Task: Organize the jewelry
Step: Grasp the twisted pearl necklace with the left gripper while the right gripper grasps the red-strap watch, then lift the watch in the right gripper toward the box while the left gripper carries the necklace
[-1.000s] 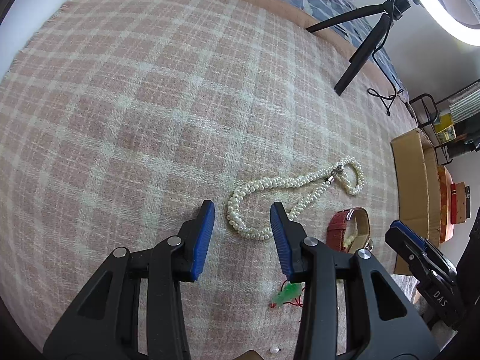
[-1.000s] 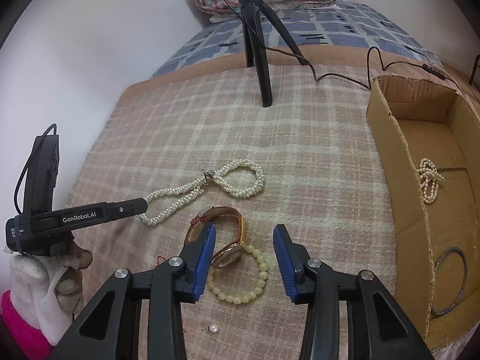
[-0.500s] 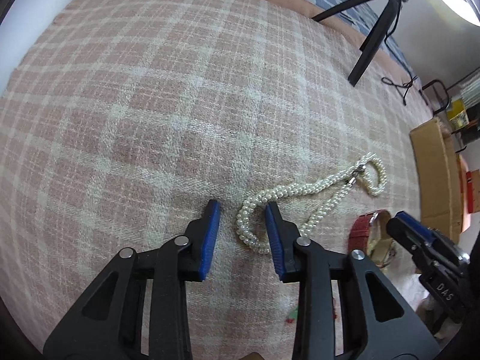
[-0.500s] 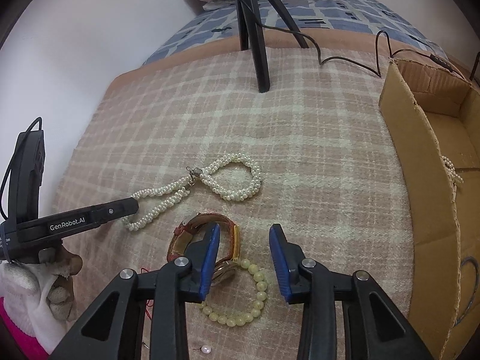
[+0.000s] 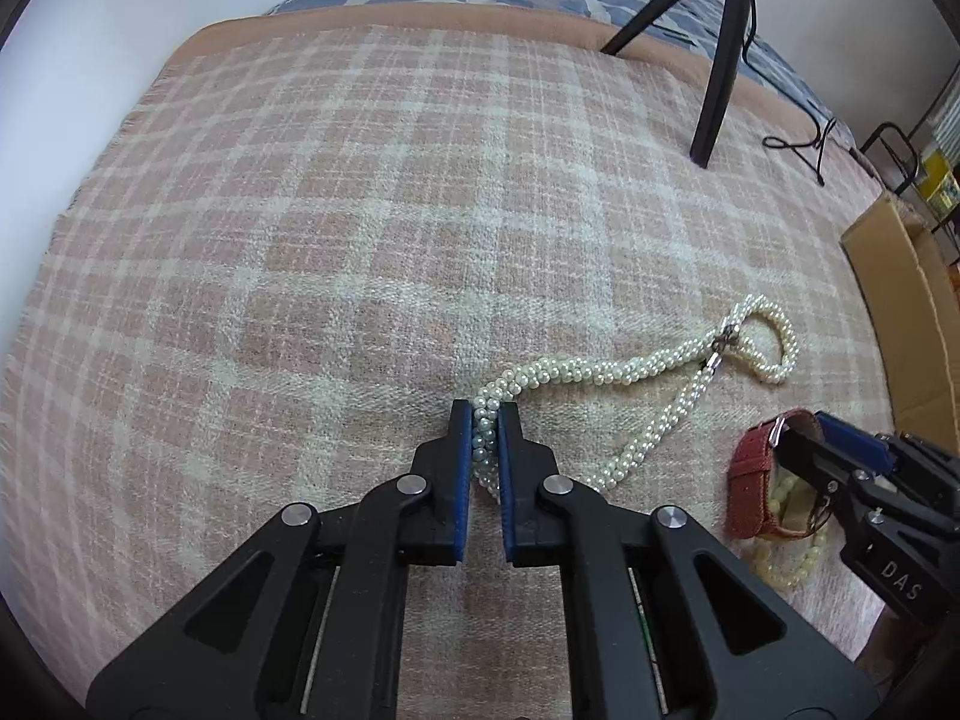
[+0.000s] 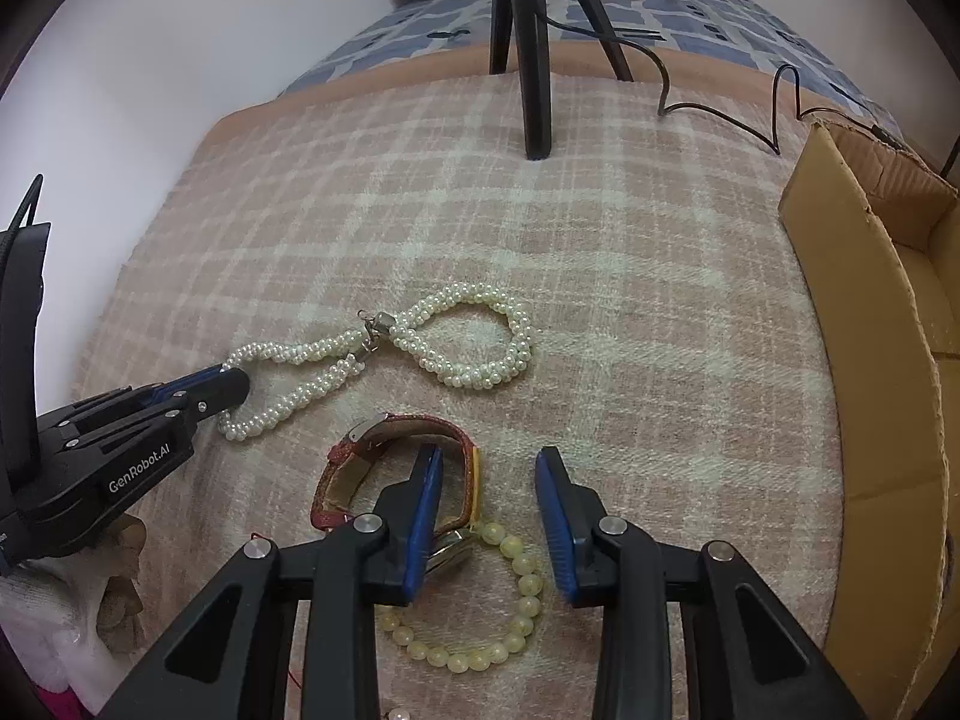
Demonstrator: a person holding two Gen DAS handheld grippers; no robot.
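Your left gripper [image 5: 485, 420] has just closed on the near bend of the pearl necklace [image 5: 606, 372], apparently to lift it. Just right of the necklace, your right gripper [image 6: 489, 468], jaws closing but not touching, straddles a watch [image 6: 390, 450] and bead bracelet [image 6: 474, 654]. All lie on a plaid blanket [image 6: 600, 300]; a cardboard box [image 6: 870, 360] stands farther right.

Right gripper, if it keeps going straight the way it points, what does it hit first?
Probably the red leather watch: the open right gripper straddles its strap, with the pale yellow bead bracelet right below. Depth is unclear; the plaid blanket lies beneath.
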